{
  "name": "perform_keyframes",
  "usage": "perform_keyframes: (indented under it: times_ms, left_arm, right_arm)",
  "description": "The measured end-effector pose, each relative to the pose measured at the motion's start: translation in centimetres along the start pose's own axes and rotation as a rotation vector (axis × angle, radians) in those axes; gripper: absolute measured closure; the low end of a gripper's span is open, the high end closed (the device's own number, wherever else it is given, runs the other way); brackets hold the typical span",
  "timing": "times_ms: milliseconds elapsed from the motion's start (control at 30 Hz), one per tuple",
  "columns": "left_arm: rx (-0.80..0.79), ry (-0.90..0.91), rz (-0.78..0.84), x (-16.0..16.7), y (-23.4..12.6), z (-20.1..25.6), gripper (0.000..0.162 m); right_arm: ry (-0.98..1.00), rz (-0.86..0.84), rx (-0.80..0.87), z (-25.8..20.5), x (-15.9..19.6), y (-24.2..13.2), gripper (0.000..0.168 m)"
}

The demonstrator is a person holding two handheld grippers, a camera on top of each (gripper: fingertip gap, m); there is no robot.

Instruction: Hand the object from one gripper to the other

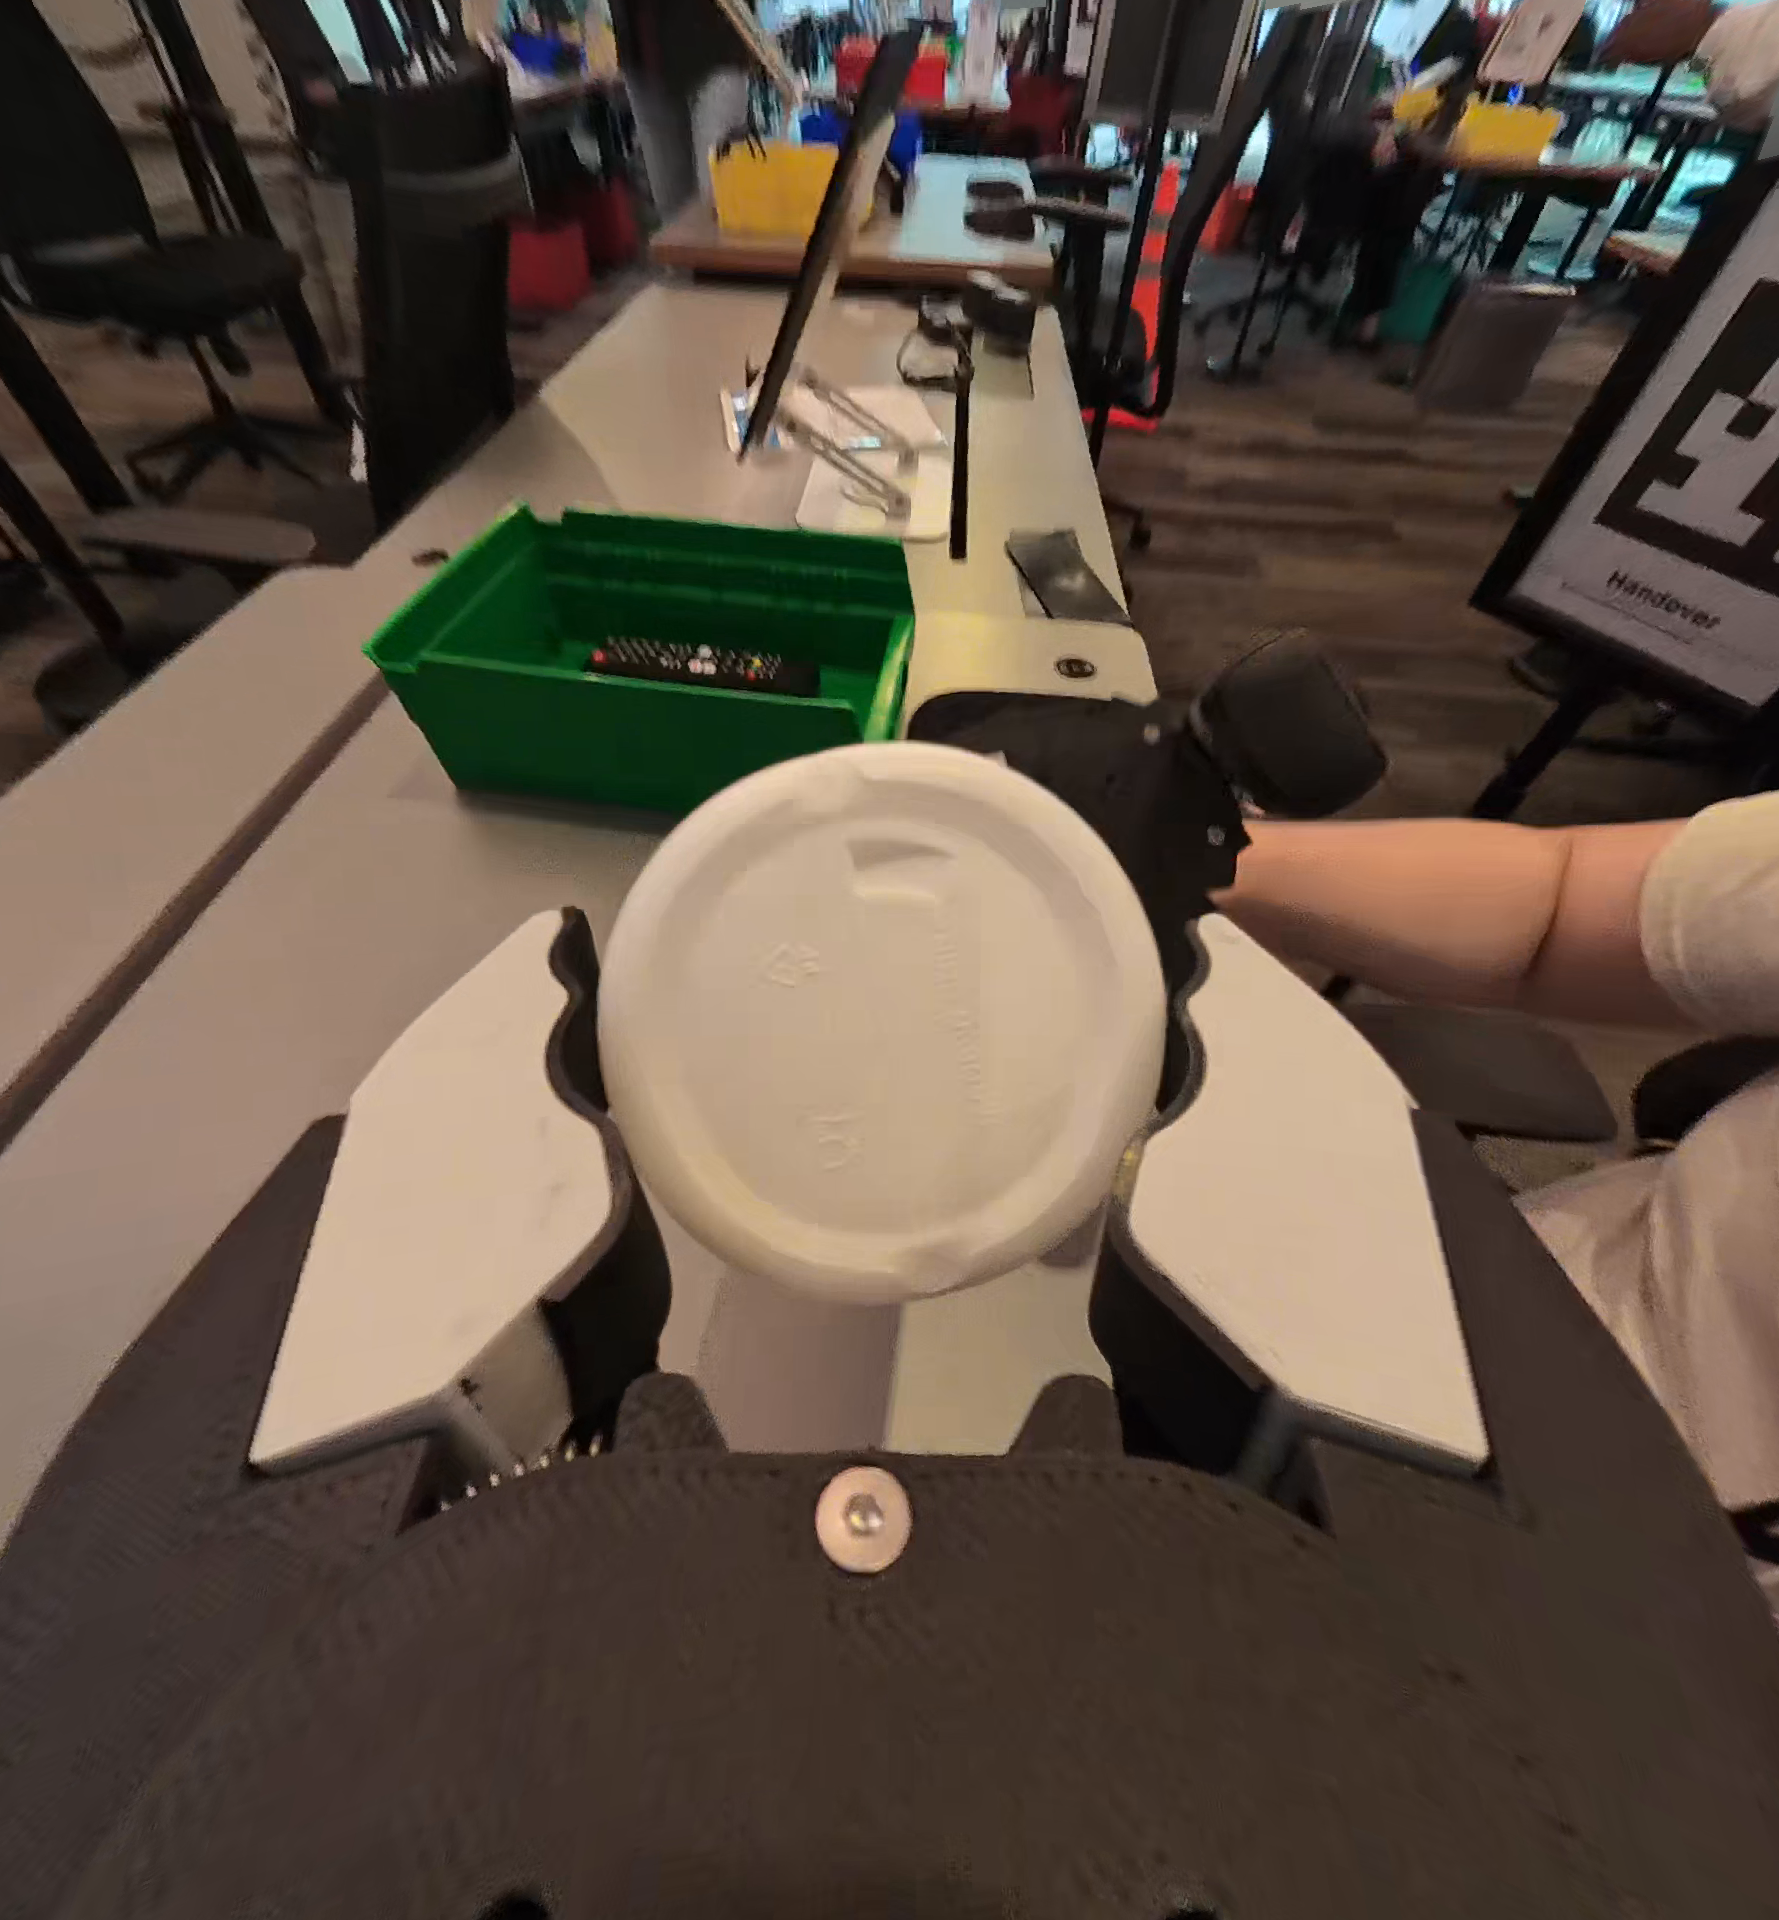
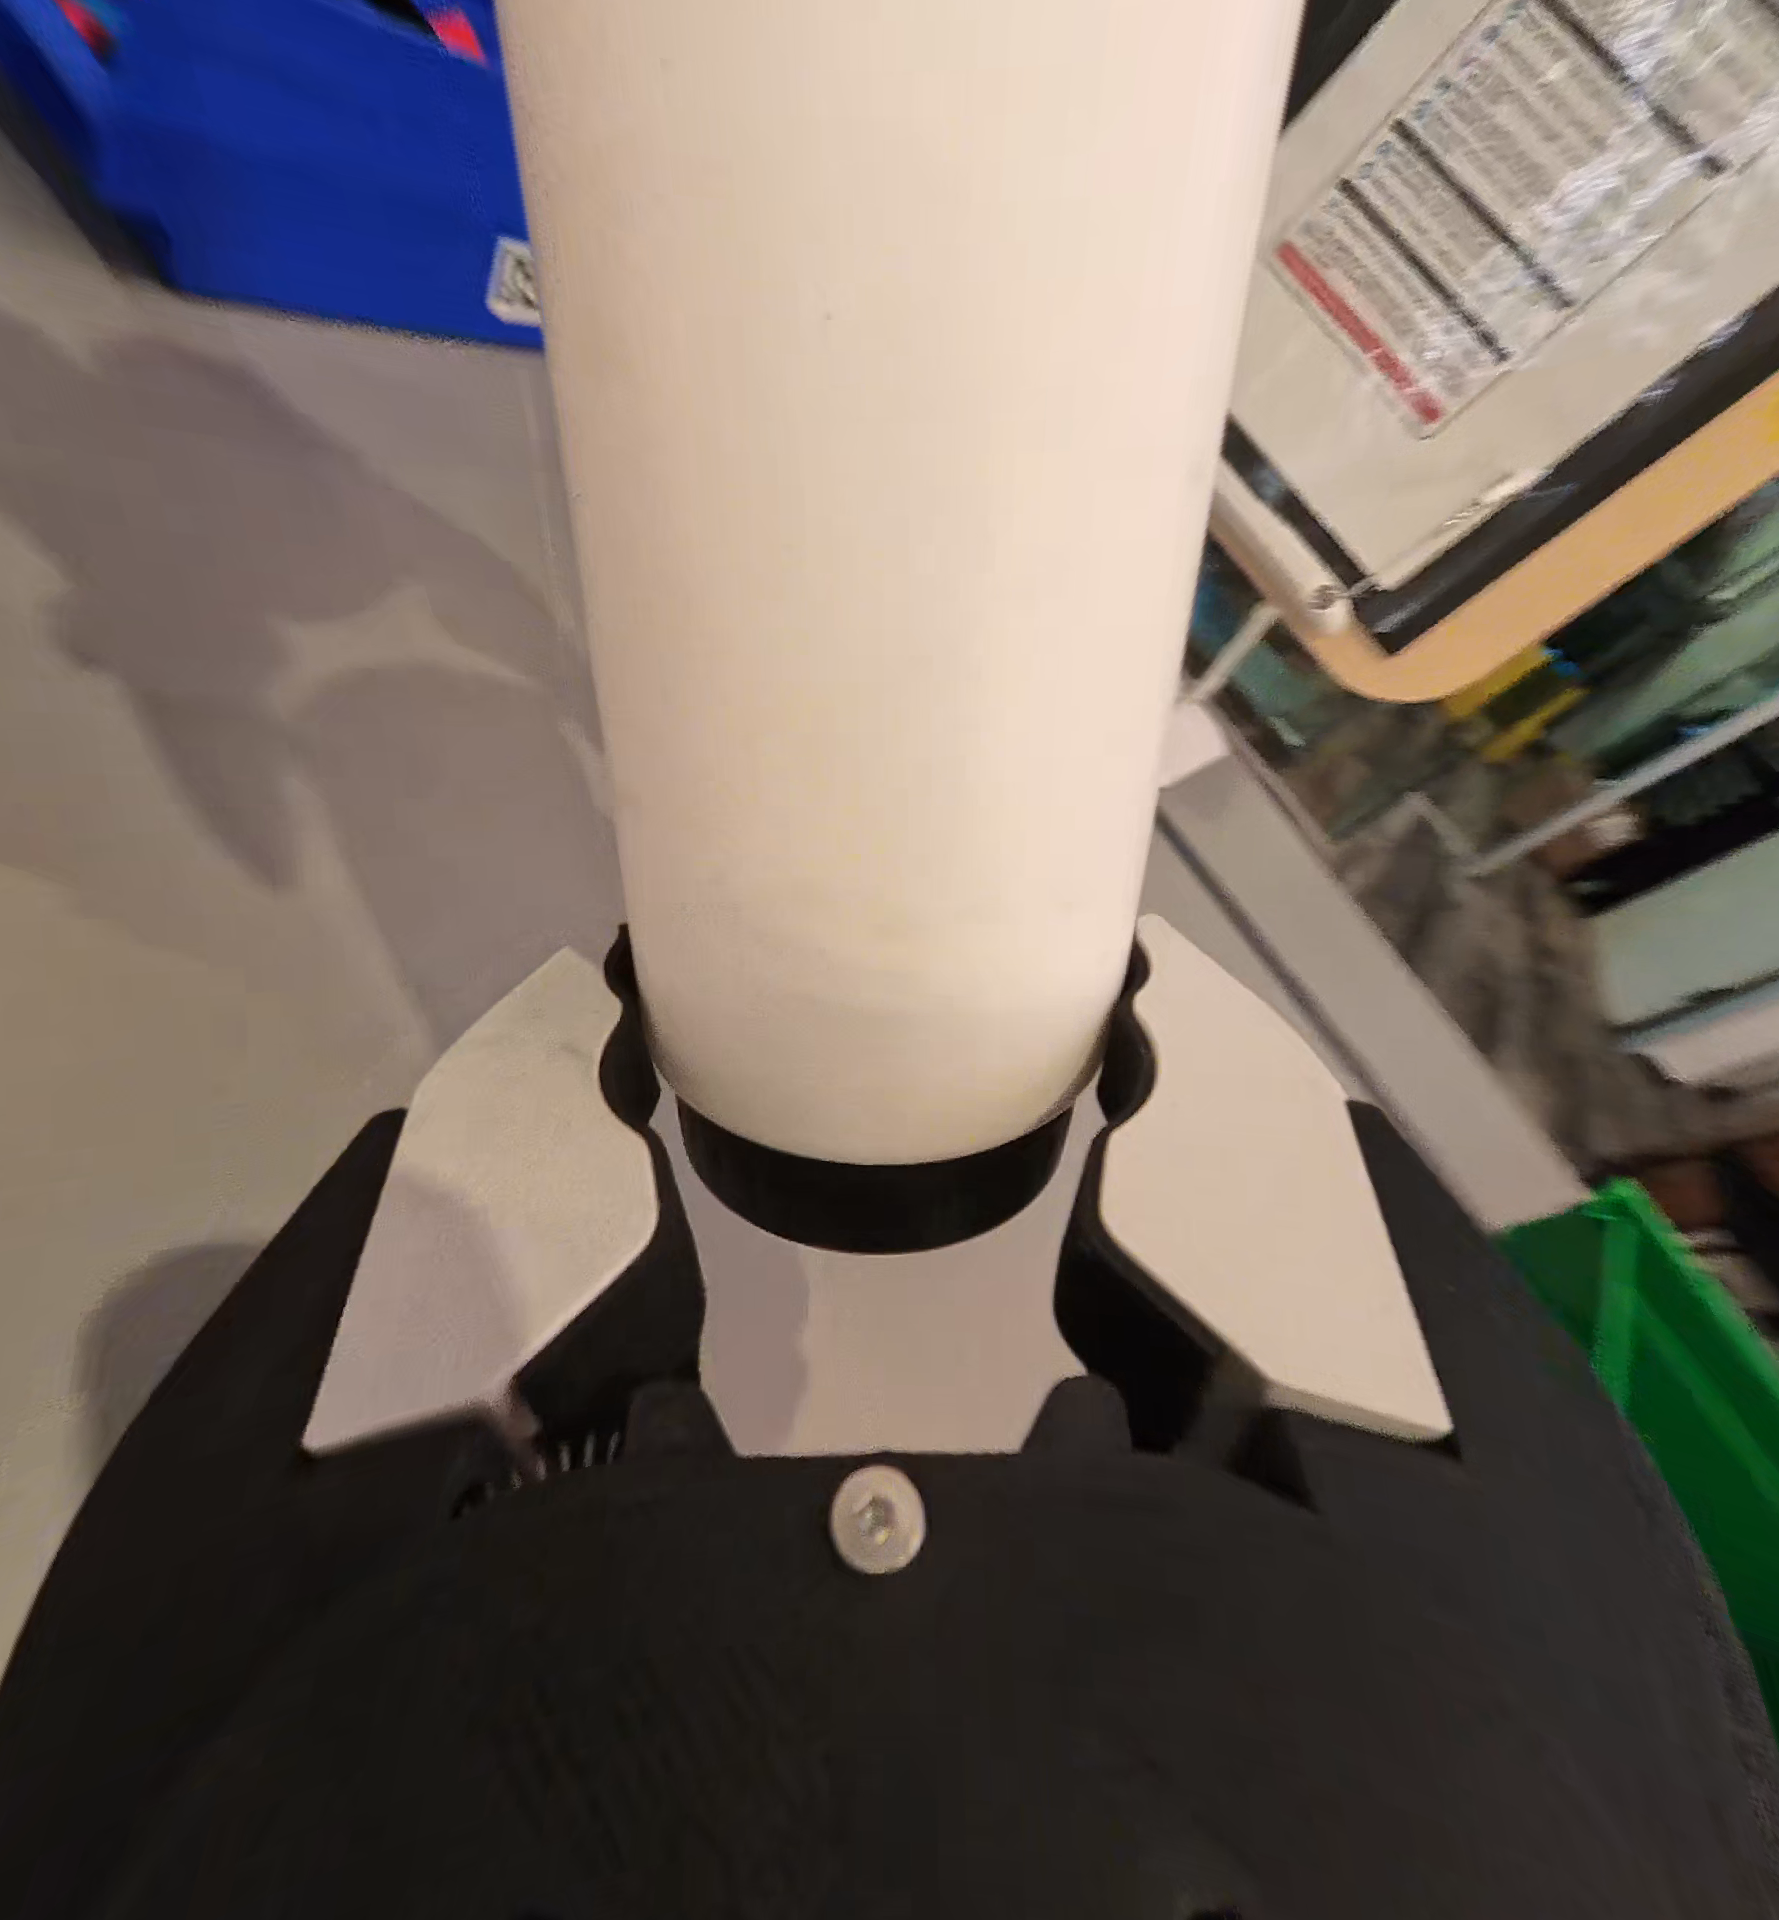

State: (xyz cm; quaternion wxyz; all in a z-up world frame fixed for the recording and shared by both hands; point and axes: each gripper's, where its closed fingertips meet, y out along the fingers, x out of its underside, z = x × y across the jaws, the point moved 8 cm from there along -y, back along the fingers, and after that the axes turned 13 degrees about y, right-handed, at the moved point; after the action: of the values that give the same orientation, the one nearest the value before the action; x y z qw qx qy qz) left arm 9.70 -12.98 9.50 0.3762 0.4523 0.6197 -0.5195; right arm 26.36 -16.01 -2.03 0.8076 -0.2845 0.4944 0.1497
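white bottle (image 1: 880, 1034) seen end-on in the left wrist view, round flat bottom turned toward the camera, sitting between the two fingers of the left gripper (image 1: 872, 1023). both black finger pads (image 1: 575, 1023) pressed on the sides of the bottle, so clamped on it. behind the bottle, partly hidden by it, the right gripper (image 1: 1165, 805) with a black handle (image 1: 1285, 727), held by a person's bare forearm (image 1: 1404, 914) coming in from the right.

in the right wrist view, the same bottle (image 2: 880, 540) running straight away from the camera, with the black cap (image 2: 869, 1195) at the near end, inside the opening of the right gripper (image 2: 872, 1023). fingertips (image 2: 620, 1029) lying against the shoulder of the bottle just above the cap, closed on it as well (so gripped at both ends at once, held up in the air above the grey table (image 1: 272, 935)).

further back on the table, a green bin (image 1: 646, 665) with a black remote control (image 1: 703, 665) lying inside. edge of the green bin (image 2: 1695, 1382) visible also at the right in the right wrist view, and a blue bin (image 2: 272, 166) at the upper left. a stand with a black and white marker board (image 1: 1716, 457) on the right of the table.
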Motion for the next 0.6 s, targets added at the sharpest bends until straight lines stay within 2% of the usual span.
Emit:
perform_keyframes:
  times_ms: [133, 200, 500, 600]
  left_arm:
    - [0.093, -0.059, -0.074, 0.8, 0.7, 0.5, 0.058]
    - [0.081, -0.062, -0.104, 1.2, 1.0, 0.2, 0.058]
    - [0.149, -0.126, 0.046, 0.4, 0.8, 0.1, 0.063]
    - [0.080, -0.085, -0.037, 0.7, 0.9, 0.1, 0.058]
  right_arm:
    - [-0.195, -0.066, 0.141, 2.0, -0.6, -1.4, 0.081]
    - [-0.267, -0.104, 0.186, 2.8, -0.9, -2.1, 0.081]
    - [-0.485, -0.166, 0.291, 4.4, -1.8, -3.7, 0.081]
    - [-0.524, -0.210, 0.298, 4.7, -2.0, -3.7, 0.081]
